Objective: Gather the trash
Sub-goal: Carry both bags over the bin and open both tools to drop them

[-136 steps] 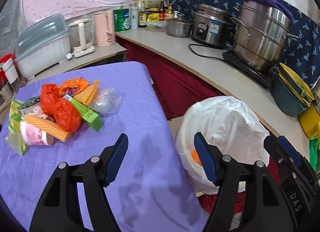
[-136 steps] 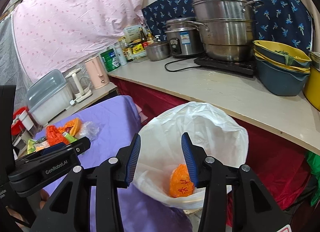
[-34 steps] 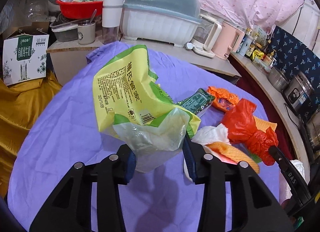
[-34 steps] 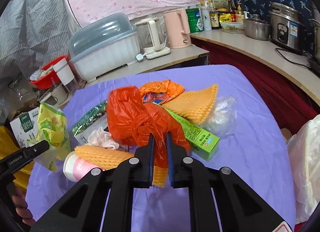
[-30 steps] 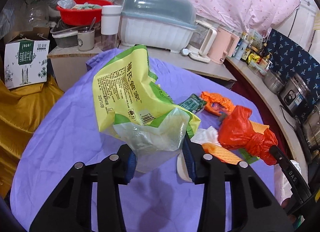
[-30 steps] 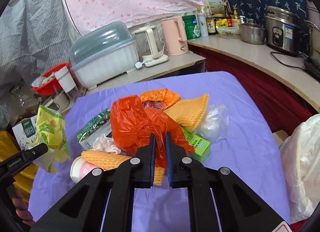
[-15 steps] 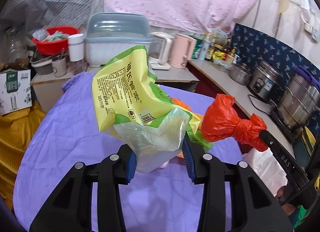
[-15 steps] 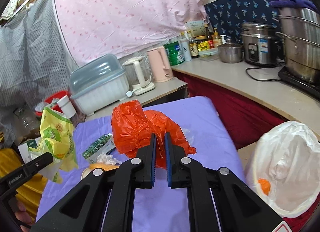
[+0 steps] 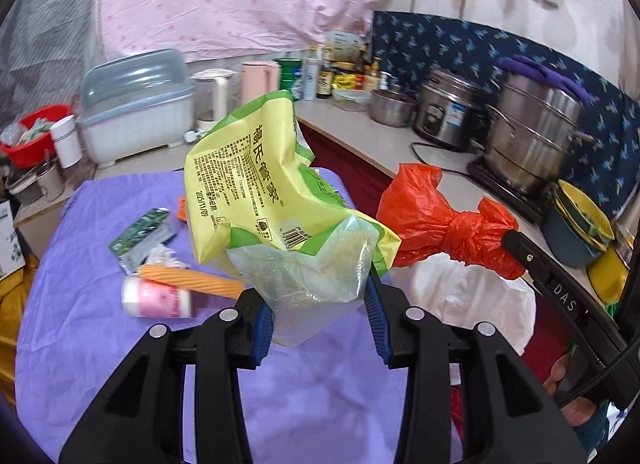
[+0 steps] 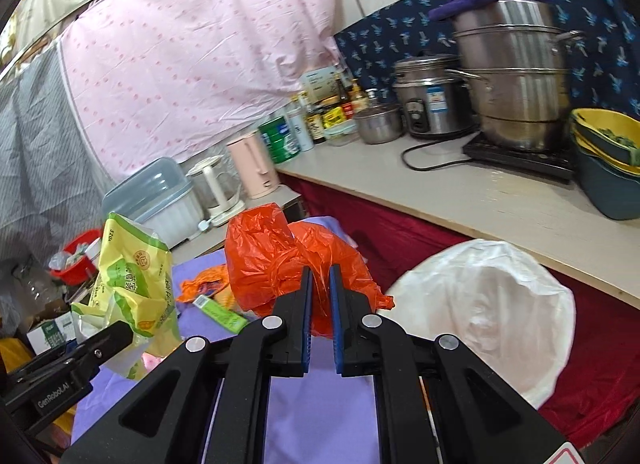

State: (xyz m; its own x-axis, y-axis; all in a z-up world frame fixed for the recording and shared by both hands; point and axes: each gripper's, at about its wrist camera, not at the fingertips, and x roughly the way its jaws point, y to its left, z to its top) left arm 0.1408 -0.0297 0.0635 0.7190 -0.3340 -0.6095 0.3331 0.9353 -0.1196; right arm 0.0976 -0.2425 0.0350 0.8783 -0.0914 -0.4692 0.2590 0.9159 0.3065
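Observation:
My left gripper (image 9: 320, 312) is shut on a yellow-green food bag (image 9: 256, 183) and holds it up above the purple table (image 9: 80, 344). My right gripper (image 10: 320, 284) is shut on a knotted orange plastic bag (image 10: 272, 256), also lifted; the bag shows in the left wrist view (image 9: 432, 219) too. The white-lined trash bin (image 10: 492, 308) stands beside the table at the right, below and right of the orange bag. Left on the table are a pink cup (image 9: 156, 298), a yellow foam net (image 9: 192, 276), a green packet (image 9: 140, 229) and a green box (image 10: 220, 314).
A counter (image 10: 500, 199) runs along the right with steel pots (image 10: 516, 75), a rice cooker (image 9: 448, 115), stacked bowls (image 10: 608, 159) and bottles. A dish box (image 9: 136, 103), kettles and a red basin (image 9: 28, 131) stand behind the table.
Both grippers have swung right, away from the trash pile and toward the bin, each carrying its bag. The bin now sits larger and closer in the right wrist view.

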